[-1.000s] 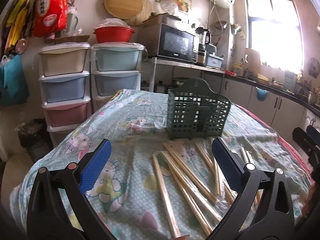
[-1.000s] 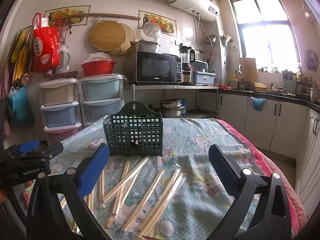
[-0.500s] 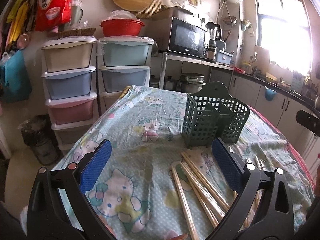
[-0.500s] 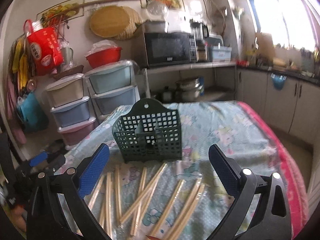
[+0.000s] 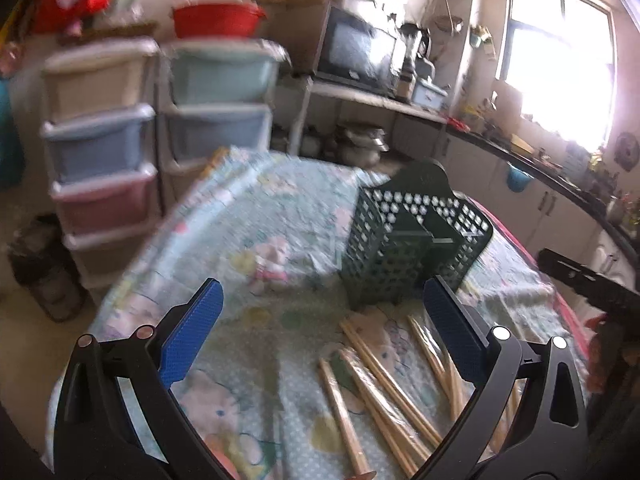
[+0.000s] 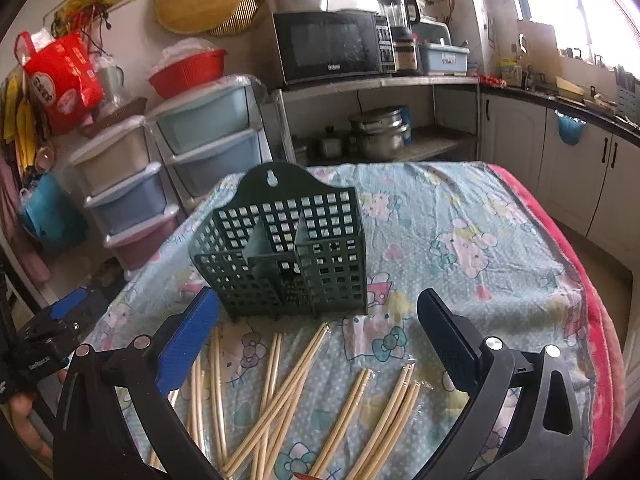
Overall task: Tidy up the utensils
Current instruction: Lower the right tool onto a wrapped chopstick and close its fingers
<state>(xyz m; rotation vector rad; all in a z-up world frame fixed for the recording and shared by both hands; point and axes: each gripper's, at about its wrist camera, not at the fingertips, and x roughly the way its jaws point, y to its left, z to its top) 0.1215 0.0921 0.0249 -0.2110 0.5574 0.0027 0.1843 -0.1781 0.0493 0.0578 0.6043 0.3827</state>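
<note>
A dark green slotted utensil basket (image 6: 288, 256) stands upright on the patterned tablecloth, with two compartments open at the top; it also shows in the left wrist view (image 5: 412, 240). Several pairs of wooden chopsticks in clear sleeves (image 6: 296, 376) lie scattered in front of it, seen too in the left wrist view (image 5: 384, 380). My right gripper (image 6: 318, 332) hovers open above the chopsticks, just short of the basket. Over the table's left side my left gripper (image 5: 324, 324) is open and holds nothing. The left gripper's body (image 6: 44, 340) shows at the right view's left edge.
The table (image 6: 460, 216) carries a light blue cartoon cloth with a red edge on the right. Stacked plastic drawers (image 6: 168, 168) stand behind on the left, a microwave shelf (image 6: 332, 48) behind the table, and kitchen cabinets (image 6: 568, 168) on the right.
Both grippers have risen and tilted downward, so the basket's open top now shows. The left view has swung left and is blurred by motion. Chopsticks and basket have not moved.
</note>
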